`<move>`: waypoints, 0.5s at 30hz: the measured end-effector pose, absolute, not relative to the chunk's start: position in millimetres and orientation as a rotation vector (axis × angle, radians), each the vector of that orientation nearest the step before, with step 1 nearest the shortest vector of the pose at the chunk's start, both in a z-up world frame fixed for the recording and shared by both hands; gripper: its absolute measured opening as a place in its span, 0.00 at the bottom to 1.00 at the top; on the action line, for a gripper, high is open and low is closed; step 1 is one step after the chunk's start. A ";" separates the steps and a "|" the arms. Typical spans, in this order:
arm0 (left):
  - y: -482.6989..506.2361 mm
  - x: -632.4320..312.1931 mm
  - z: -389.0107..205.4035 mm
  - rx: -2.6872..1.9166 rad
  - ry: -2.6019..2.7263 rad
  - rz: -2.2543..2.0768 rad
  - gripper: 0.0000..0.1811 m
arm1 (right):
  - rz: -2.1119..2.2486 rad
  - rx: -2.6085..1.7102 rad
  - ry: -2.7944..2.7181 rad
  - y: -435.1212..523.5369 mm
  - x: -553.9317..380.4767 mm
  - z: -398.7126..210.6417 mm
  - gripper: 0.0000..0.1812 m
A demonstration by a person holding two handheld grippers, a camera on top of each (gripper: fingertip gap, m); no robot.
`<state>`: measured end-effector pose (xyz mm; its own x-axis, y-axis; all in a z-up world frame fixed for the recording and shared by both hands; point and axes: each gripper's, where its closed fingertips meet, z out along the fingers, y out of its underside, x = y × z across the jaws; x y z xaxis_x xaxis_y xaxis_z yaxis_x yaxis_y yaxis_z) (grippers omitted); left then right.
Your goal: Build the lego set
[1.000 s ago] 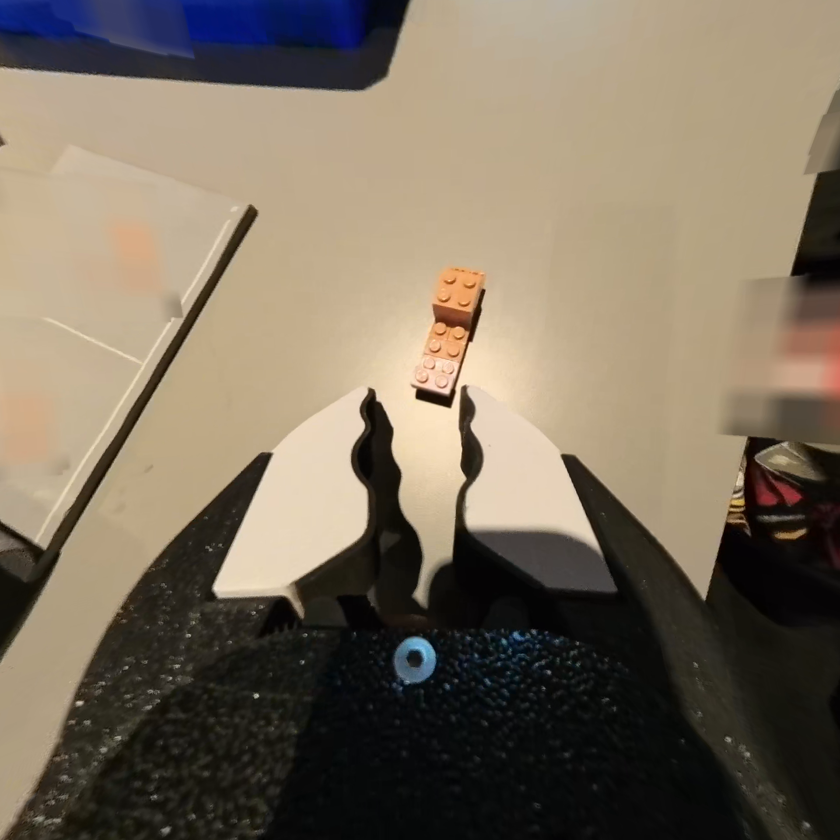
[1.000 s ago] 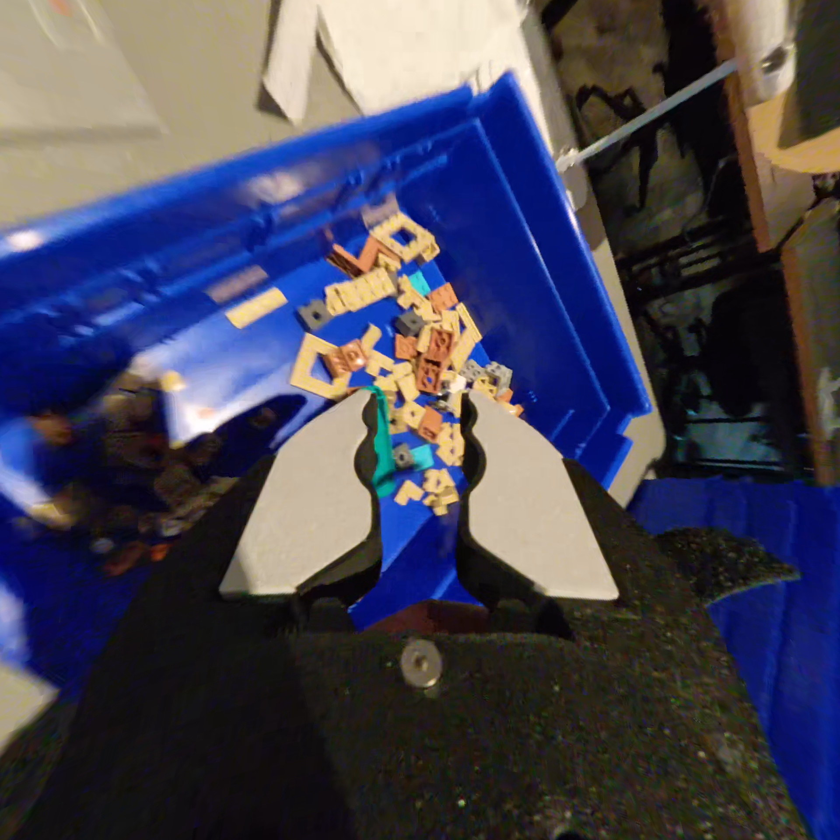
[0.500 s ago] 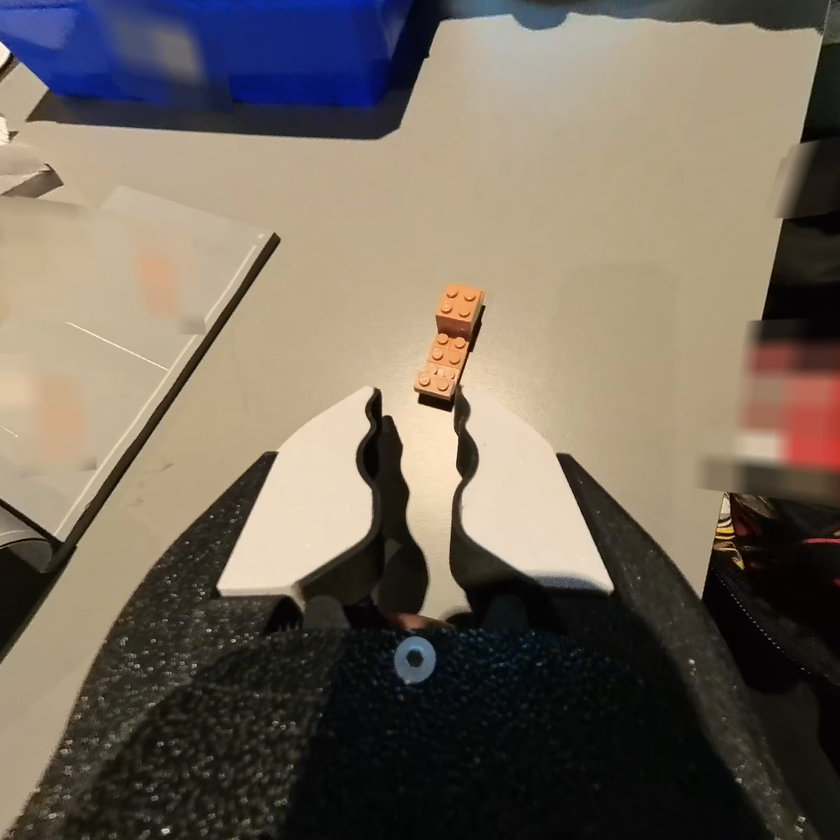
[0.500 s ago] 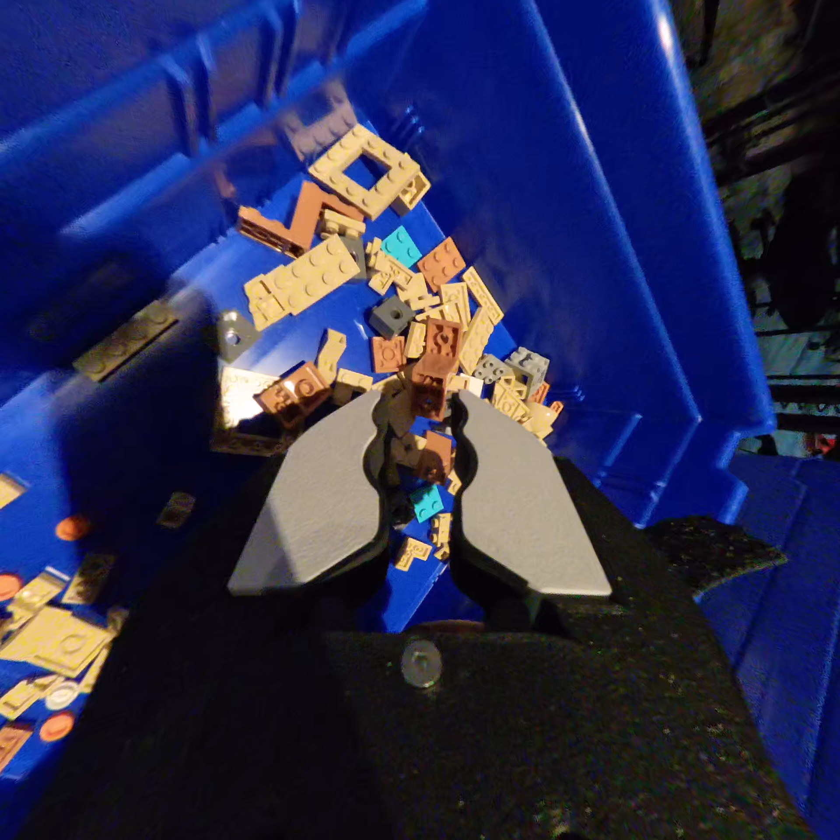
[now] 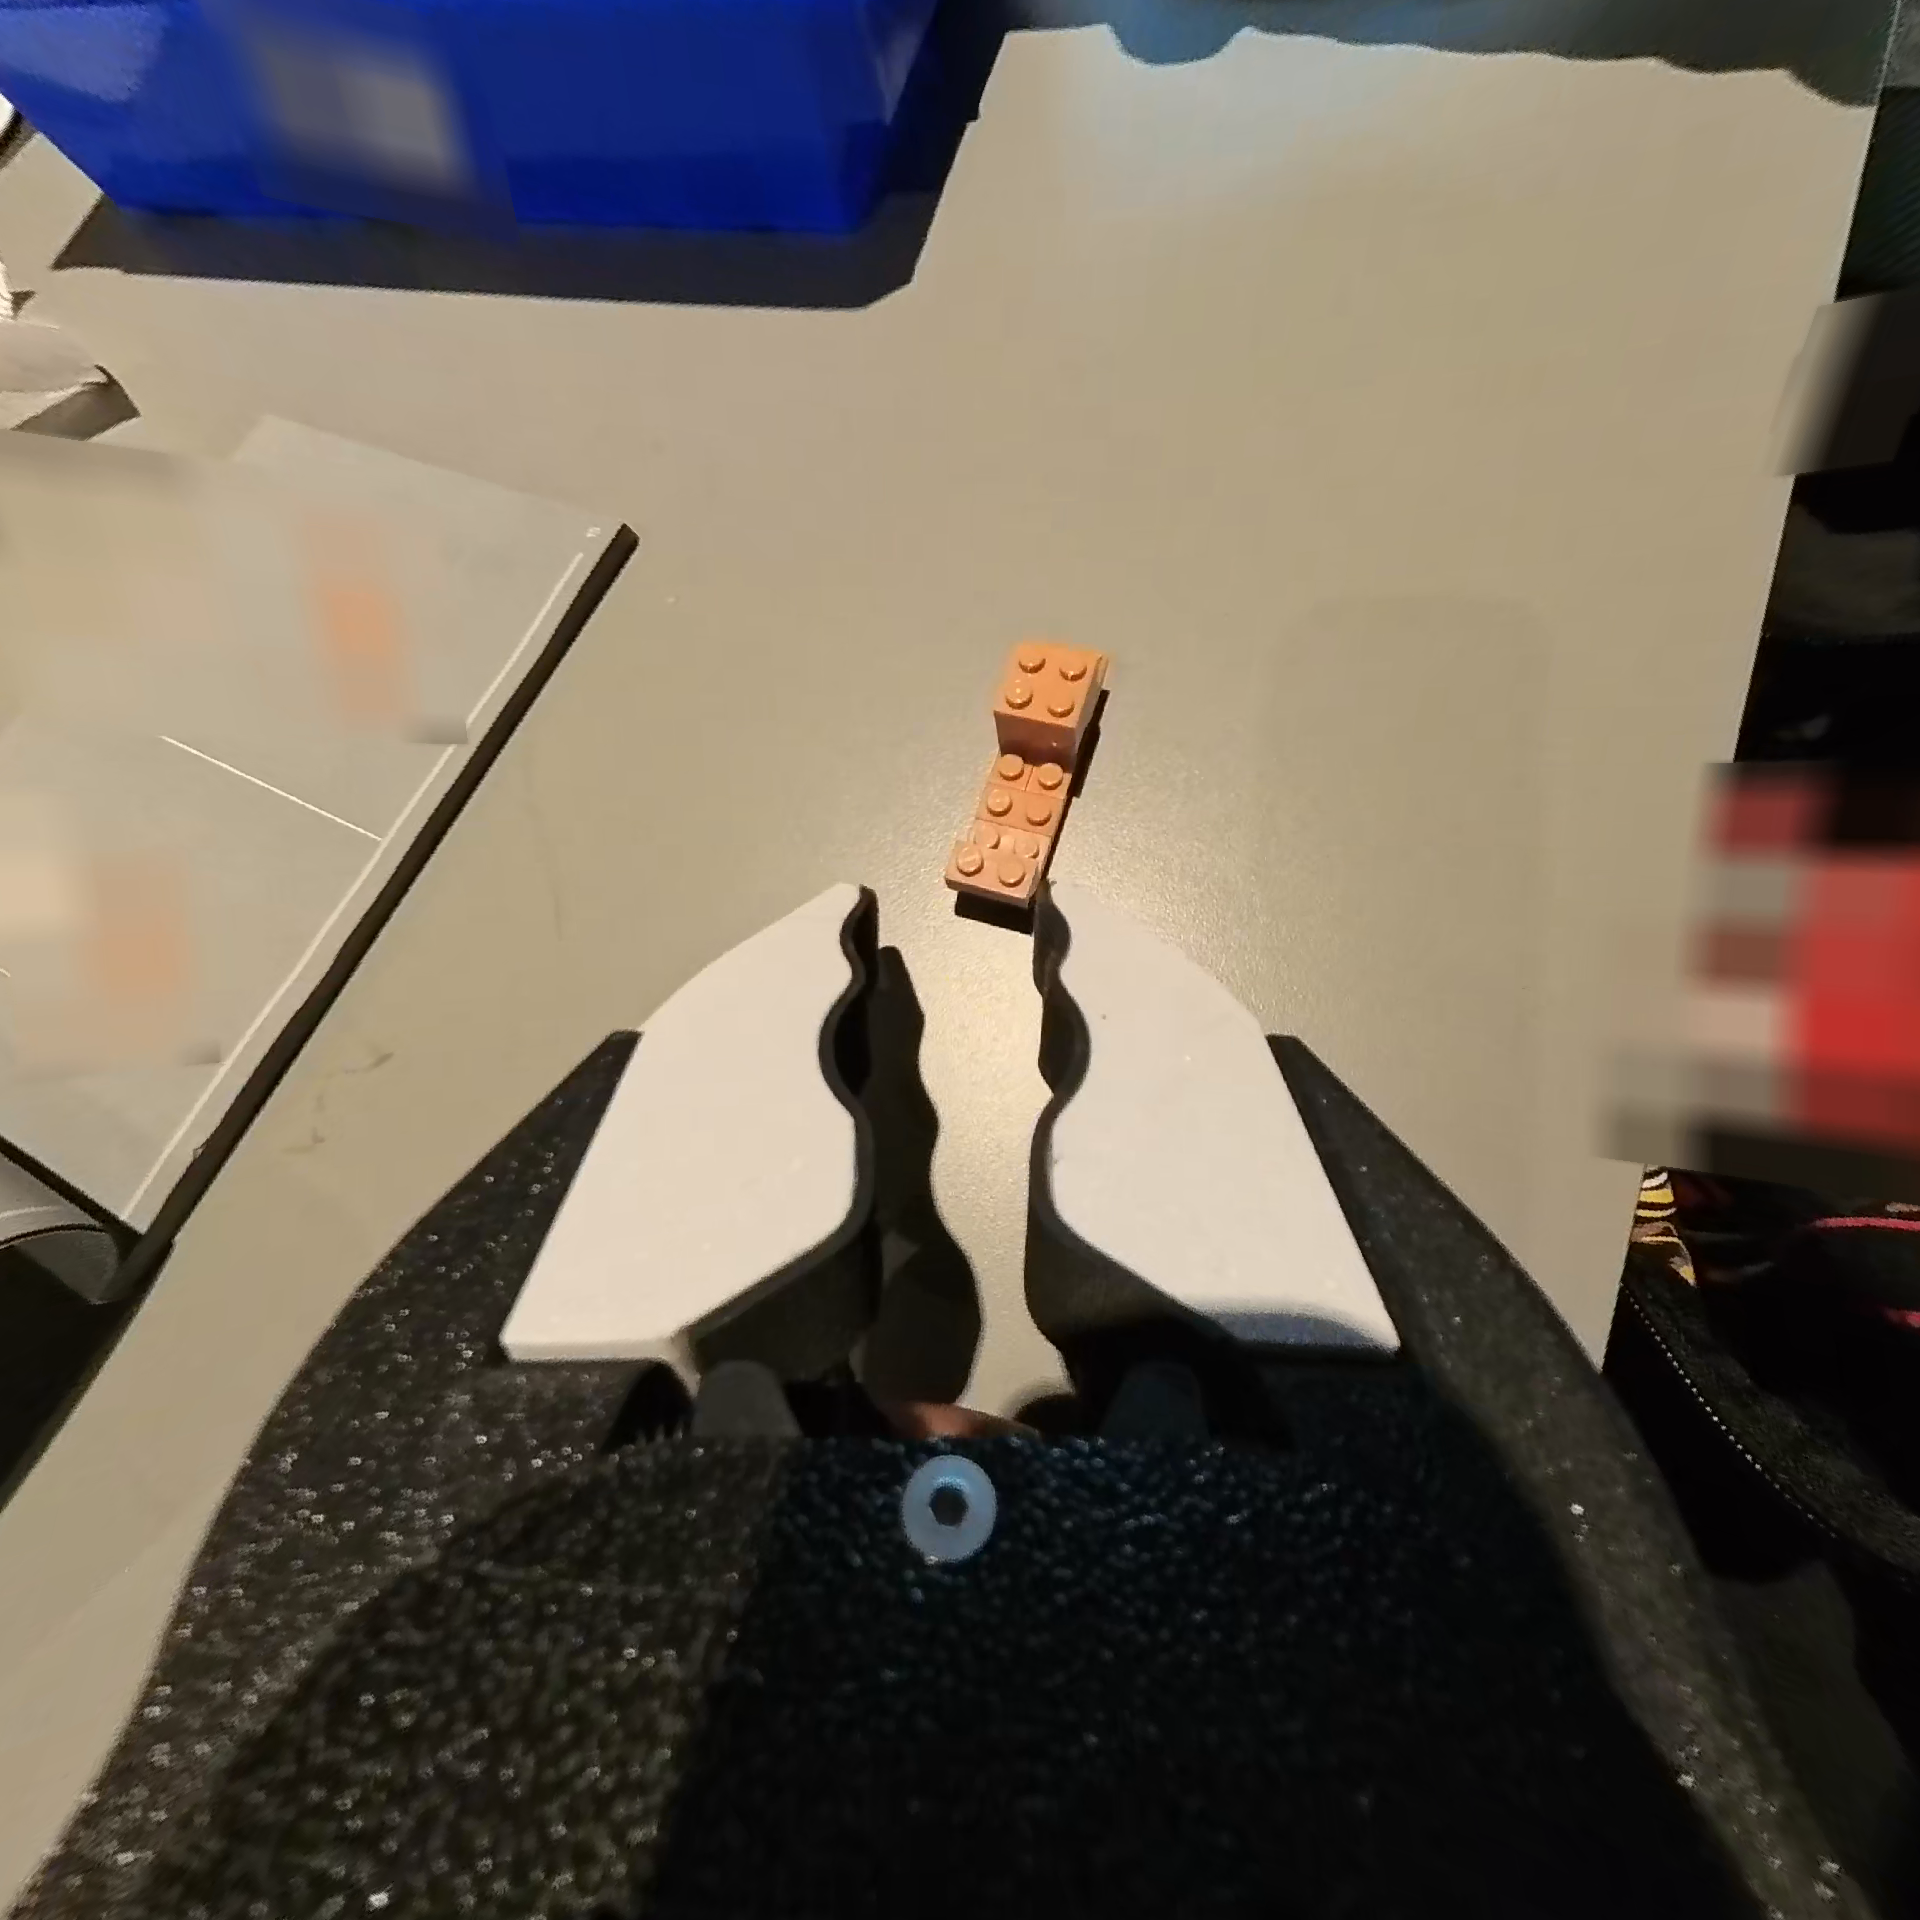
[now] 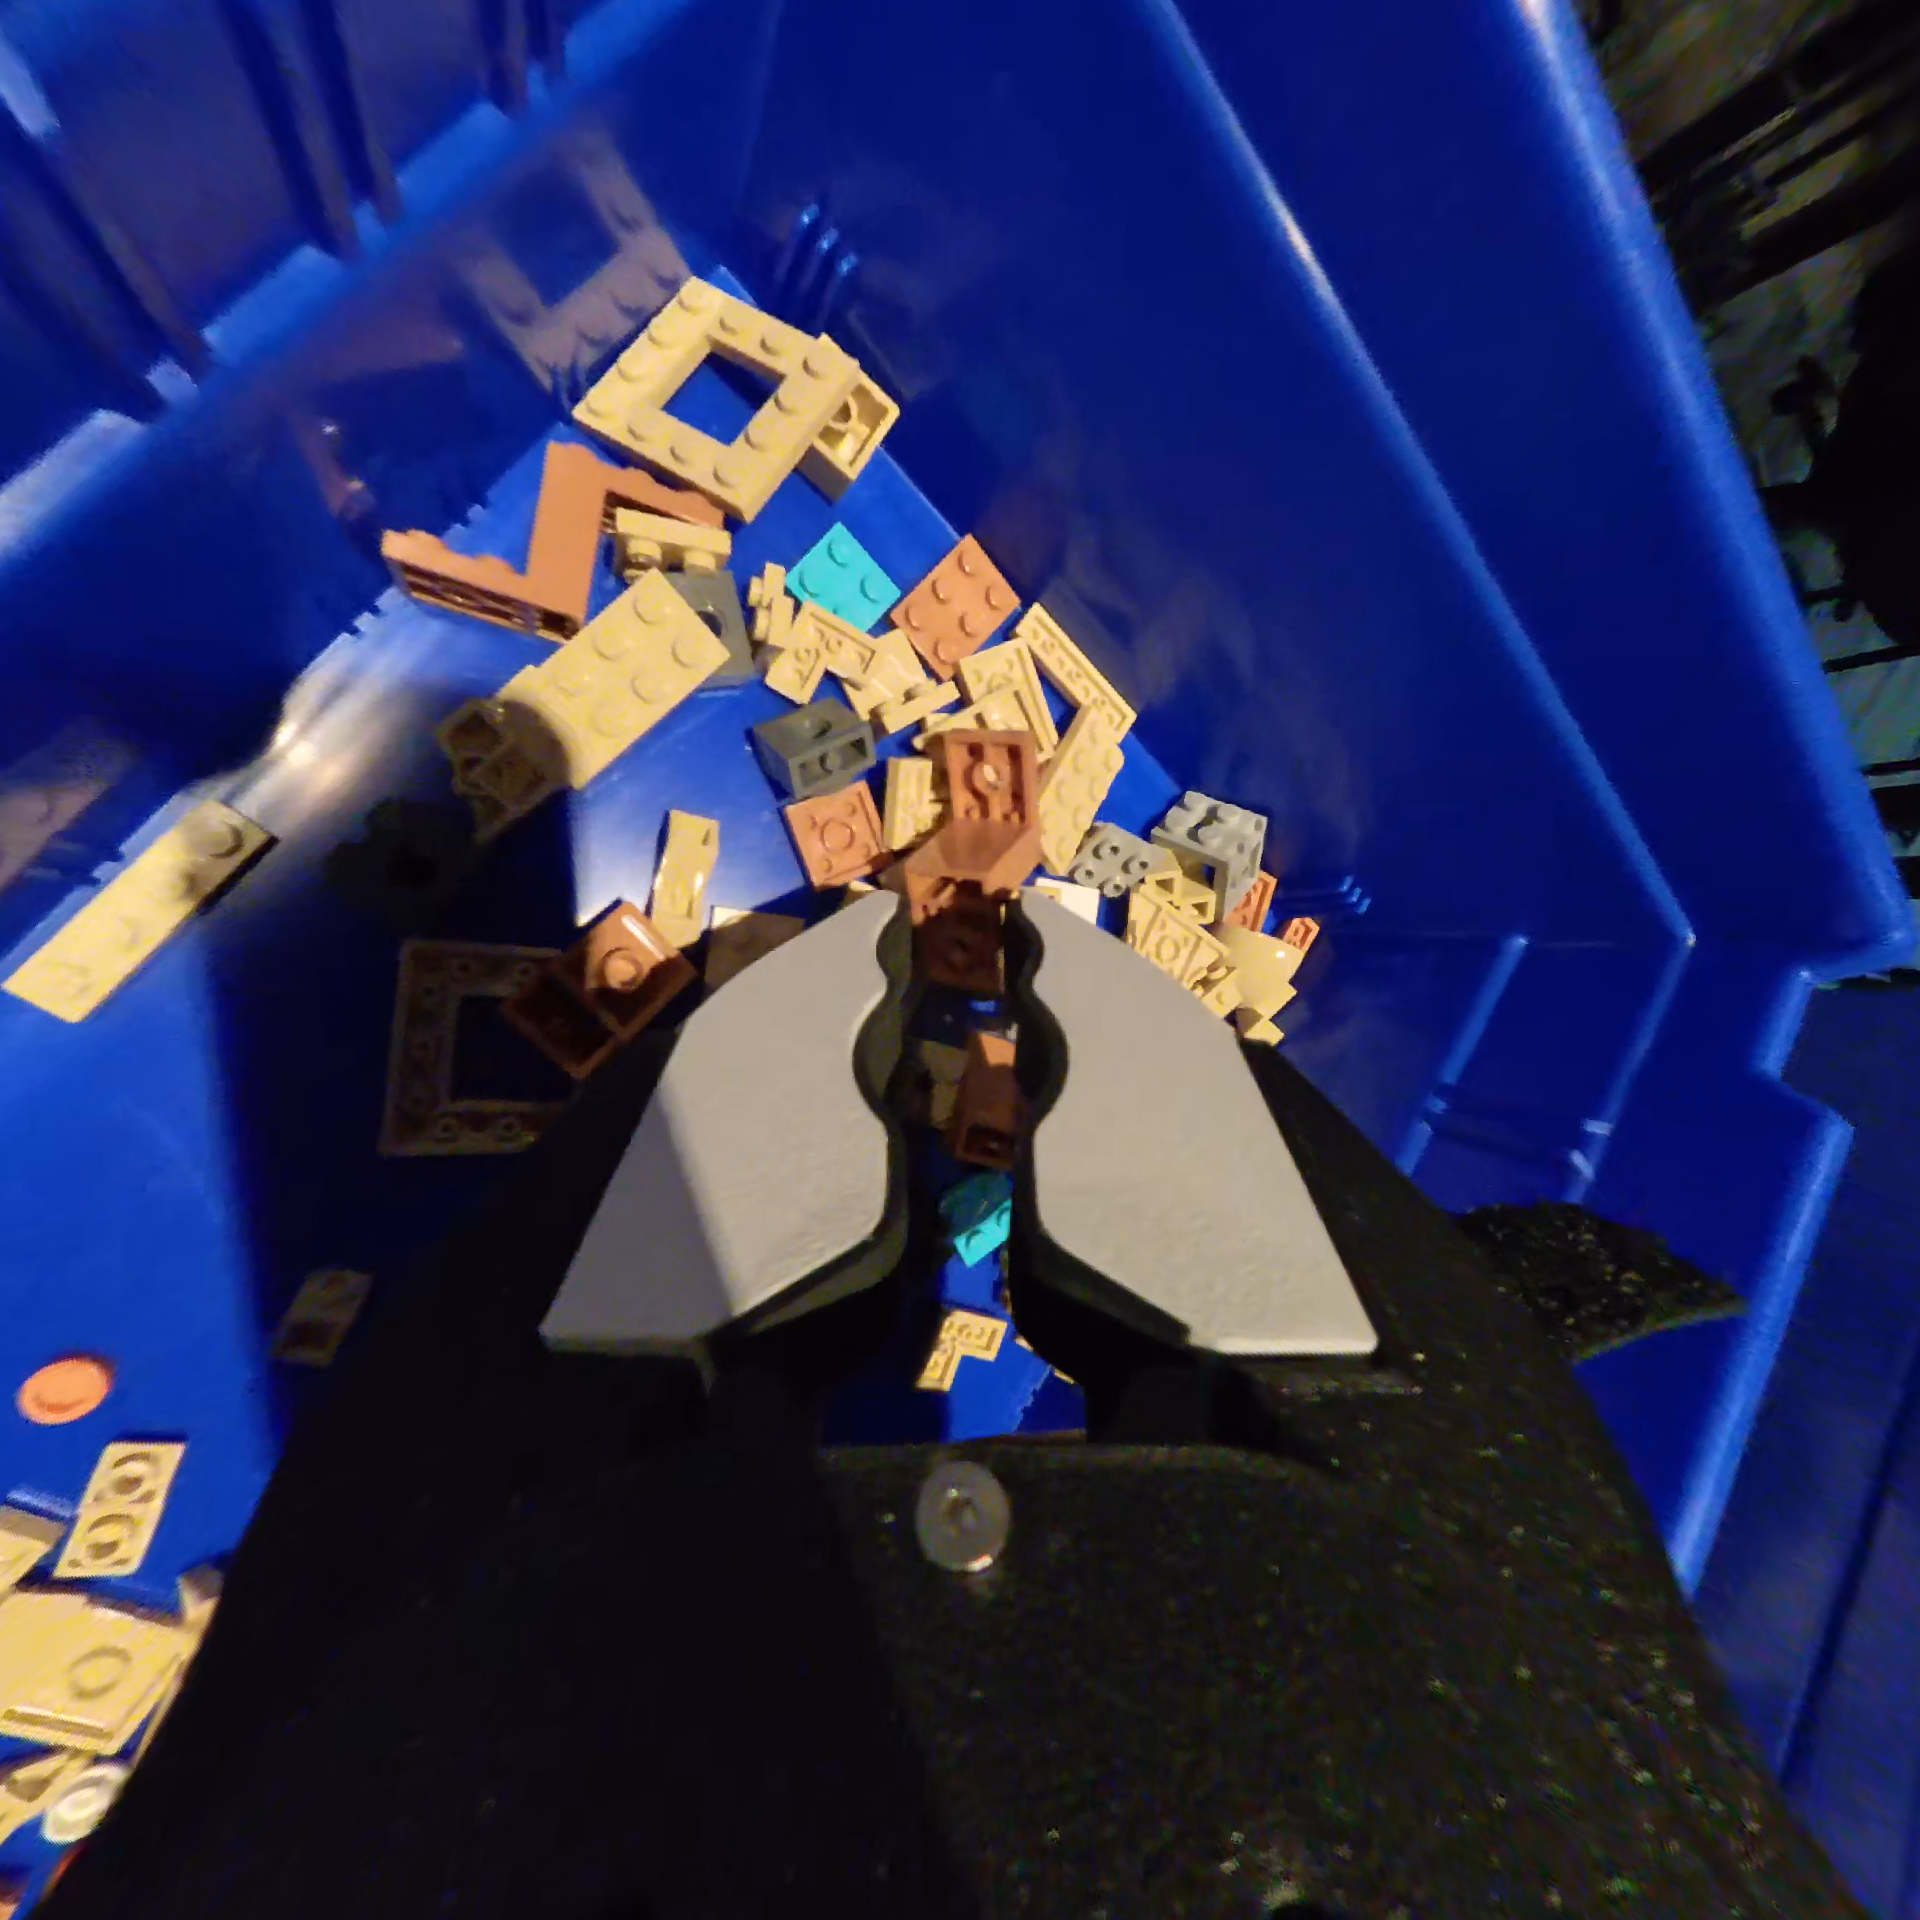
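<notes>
the risk sits with the right gripper (image 6: 961,914), whose fingers are nearly closed over a dark brown brick (image 6: 958,951) at their tips, deep in the heap of loose pieces (image 6: 935,707) at the centre of the blue bin (image 6: 1403,520). whether the brick is truly pinched or just lies between them, i cannot tell. the heap is crowded and tilted, so the grip could catch only a corner, and a reddish-brown brick (image 6: 982,800) leaning just above the tips could be dragged along or knocked aside; a shallow hold on such a small smooth part would likely let it twist and drop back. shadow over the lower left of that frame makes picking the right piece harder too. the left gripper (image 5: 951,904) hovers low over the grey desk (image 5: 1351,520) with its fingers parted and empty, the right tip just beside the near end of the small orange-brown lego build (image 5: 1023,790) at the centre of the frame; a nudge could slide it. the build is a short strip of studded plates with a taller two-by-two brick stacked at its far end, resting flat, evidently an early stage. a booklet (image 5: 260,779) lies at left.
</notes>
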<state>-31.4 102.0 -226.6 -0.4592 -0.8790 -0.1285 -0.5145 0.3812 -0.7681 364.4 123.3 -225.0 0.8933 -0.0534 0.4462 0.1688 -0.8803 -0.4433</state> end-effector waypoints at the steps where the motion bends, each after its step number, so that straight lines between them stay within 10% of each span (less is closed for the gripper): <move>1: 102.0 -31.4 -226.5 -1.193 2.114 -0.903 0.15 | -0.608 -2.567 -0.072 122.9 362.2 -222.6 0.10; 15: 100.5 -32.3 -229.0 -1.162 2.129 -0.861 0.15 | 0.754 -1.754 0.346 106.0 284.3 -99.5 0.09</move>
<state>-32.3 100.5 -229.0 -0.4672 -0.8683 -0.1667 -0.5083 0.4180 -0.7530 284.3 106.0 -99.5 0.7511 0.1433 -0.6444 -0.5817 -0.3180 -0.7487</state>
